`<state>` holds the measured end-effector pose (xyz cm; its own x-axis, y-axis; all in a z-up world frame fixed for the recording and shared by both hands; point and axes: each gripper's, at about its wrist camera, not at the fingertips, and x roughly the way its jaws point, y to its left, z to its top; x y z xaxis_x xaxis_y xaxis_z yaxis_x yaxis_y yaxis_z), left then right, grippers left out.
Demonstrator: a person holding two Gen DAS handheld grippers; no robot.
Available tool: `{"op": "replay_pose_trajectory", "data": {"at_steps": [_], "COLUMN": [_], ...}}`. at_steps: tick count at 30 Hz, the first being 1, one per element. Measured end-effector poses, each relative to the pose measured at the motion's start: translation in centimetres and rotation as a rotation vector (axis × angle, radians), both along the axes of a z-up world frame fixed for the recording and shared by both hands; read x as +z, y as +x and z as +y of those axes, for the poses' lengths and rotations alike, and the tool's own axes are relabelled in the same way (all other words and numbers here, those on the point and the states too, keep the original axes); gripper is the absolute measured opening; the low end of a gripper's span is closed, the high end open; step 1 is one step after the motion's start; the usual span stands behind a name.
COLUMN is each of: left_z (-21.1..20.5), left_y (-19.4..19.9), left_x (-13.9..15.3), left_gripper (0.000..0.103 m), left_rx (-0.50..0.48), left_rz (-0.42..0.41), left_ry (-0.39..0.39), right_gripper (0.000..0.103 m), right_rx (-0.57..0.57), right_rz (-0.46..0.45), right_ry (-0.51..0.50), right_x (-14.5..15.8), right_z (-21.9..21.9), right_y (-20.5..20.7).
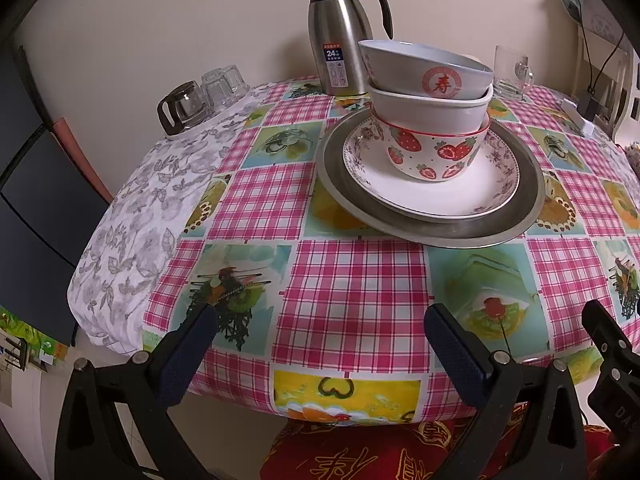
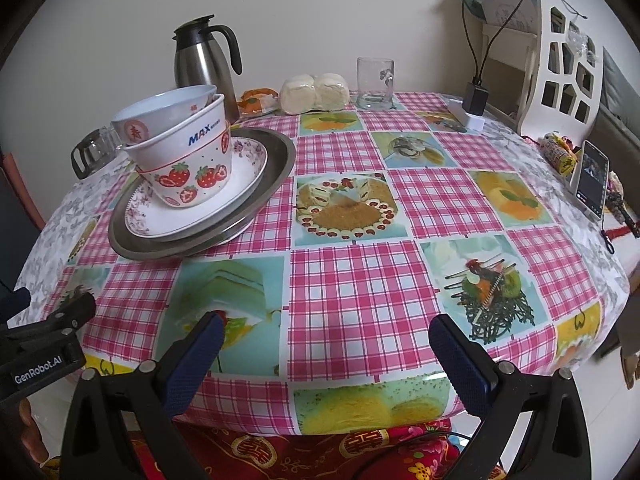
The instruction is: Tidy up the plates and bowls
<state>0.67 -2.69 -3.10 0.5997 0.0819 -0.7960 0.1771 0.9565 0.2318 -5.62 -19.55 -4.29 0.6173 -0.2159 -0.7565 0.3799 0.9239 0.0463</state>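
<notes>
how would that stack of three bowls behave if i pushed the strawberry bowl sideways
The strawberry bowl would probably slide easily, since it sits on a glossy floral plate. The top bowl with the red character sits tilted in the white MAX bowl, so it may rock or slip out. They look ceramic or melamine, so possibly breakable.

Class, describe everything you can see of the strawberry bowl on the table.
The strawberry bowl is white, seemingly ceramic, printed with red strawberries and small dots, with a red line at its rim. It stands upright at the bottom of a three-bowl stack, a plain white bowl nested inside it. It rests on a flowered plate.
</notes>
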Motion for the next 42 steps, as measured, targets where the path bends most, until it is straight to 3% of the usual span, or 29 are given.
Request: {"op": "replay_pose_trajectory", "data": {"at_steps": [42], "left_z": [0.15], "left_y": [0.22], "left_x": [-0.42], "left_gripper": [0.103], "left_rx": [0.008], "left_rz": [0.012], "left_ry": [-0.010], "right_gripper": [0.103], "right_rx": [-0.016], "right_rz": [-0.007], "right_ry": [0.003], "right_x": [-0.16], "right_z": [-0.25], "right_y": [0.14]}}
